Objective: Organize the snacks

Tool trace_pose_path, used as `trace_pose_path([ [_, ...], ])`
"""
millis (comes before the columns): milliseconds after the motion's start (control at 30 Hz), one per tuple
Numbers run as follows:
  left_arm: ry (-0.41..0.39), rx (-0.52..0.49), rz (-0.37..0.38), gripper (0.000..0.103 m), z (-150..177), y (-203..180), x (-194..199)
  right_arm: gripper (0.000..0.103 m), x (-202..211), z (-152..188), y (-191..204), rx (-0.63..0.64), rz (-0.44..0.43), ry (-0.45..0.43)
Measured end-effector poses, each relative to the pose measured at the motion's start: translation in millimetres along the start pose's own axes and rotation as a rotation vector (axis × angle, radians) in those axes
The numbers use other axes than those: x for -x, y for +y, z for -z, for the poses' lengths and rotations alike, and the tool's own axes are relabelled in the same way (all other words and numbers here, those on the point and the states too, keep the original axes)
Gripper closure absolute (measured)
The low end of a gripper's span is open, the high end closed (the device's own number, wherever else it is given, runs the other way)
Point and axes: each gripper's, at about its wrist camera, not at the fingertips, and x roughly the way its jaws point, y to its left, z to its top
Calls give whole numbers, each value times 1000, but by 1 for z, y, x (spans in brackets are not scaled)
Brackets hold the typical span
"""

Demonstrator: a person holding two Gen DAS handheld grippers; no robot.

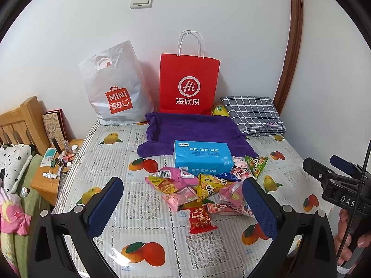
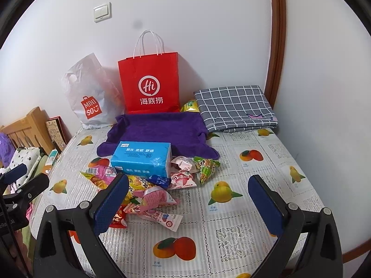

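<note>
While both claws are held wide apart and empty above the near edge of the table point(image 2: 231, 250), nothing has been gripped: the left gripper point(image 1: 183, 199) is poised just before the snack pile point(image 1: 199, 192), the right gripper point(image 2: 189, 199) beside it over bare cloth. Each packet is judged light, crinkly and slippery, best pinched across a sealed end; the red packet point(image 1: 200, 220) lies nearest and loose. Lower packets are overlapped and hard to count. Behind, some are partly hidden by the blue tissue pack point(image 2: 142, 158). Farther back, the insides of the red paper bag point(image 1: 189, 83) and white plastic bag point(image 1: 113, 85) cannot be seen.
</note>
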Motion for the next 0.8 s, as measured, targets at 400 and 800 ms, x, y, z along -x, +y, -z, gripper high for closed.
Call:
trace_pose_path([
  [400,-2,2,2,0,0,-1,0,2,1,-2,6,11,-10,-2],
  [800,1,-1,10,0,0,-3,0,2,3,-1,7,9,-9,-7],
])
